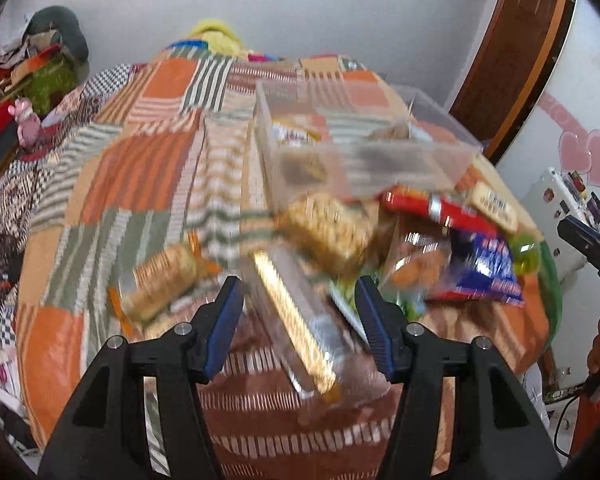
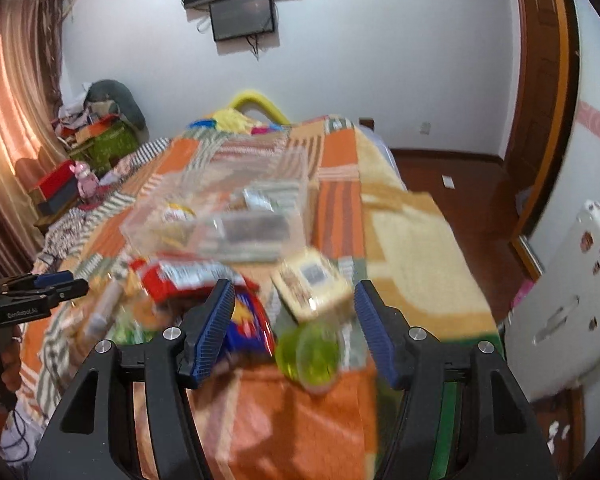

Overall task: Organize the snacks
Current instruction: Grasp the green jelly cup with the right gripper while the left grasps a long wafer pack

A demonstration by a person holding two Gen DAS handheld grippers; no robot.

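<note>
Snack packs lie in a blurred heap on the patchwork bedspread [image 1: 140, 168]. My left gripper [image 1: 298, 304] is open above a long clear pack of golden biscuits [image 1: 296, 320]. Around it lie a round cracker pack [image 1: 160, 284], a peanut bar pack [image 1: 332, 228], a red pack [image 1: 432, 206] and a blue pack [image 1: 484, 268]. A clear plastic box [image 1: 352, 140] with a few snacks stands behind. My right gripper [image 2: 294, 300] is open over a green cup [image 2: 312, 354], a beige box [image 2: 312, 288], the blue pack [image 2: 248, 324] and the red pack [image 2: 184, 280]. The clear box [image 2: 220, 216] is beyond.
The bed edge drops to a wooden floor [image 2: 452, 176] on the right. A white appliance [image 2: 560, 300] stands at the right. Clutter and a pink toy [image 2: 86, 180] lie left of the bed. The left gripper shows at the right view's left edge [image 2: 52, 284].
</note>
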